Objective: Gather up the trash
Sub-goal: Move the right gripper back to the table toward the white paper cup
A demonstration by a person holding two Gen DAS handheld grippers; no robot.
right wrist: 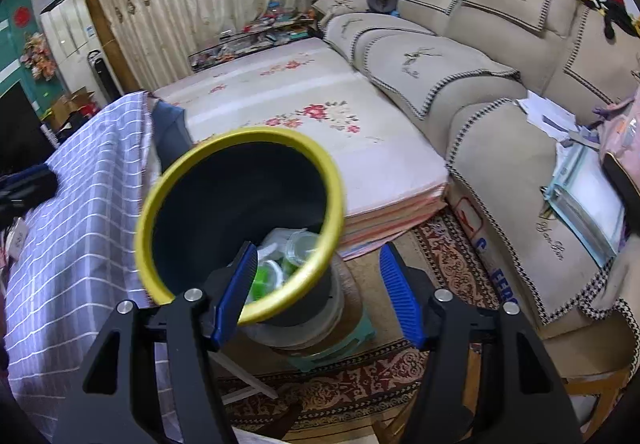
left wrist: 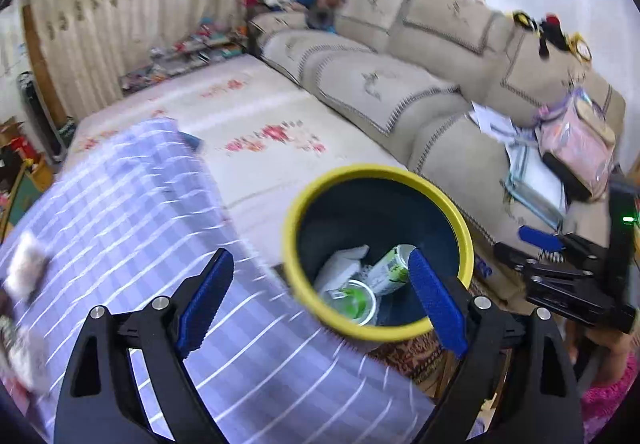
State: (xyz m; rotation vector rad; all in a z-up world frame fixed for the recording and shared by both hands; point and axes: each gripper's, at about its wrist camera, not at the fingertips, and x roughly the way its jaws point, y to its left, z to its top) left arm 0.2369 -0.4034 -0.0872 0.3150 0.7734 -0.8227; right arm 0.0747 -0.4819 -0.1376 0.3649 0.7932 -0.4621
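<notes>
Inside, one bin (left wrist: 378,256), two cups (left wrist: 354,300).

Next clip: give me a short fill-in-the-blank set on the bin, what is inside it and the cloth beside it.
1. The rim of the dark trash bin is coloured ____.
2. Between the pads of the left gripper there is ____.
3. The can with the green label lies ____ the bin.
4. The tablecloth beside the bin is purple with ____ lines.

Missing words: yellow; nothing; inside; white
</notes>
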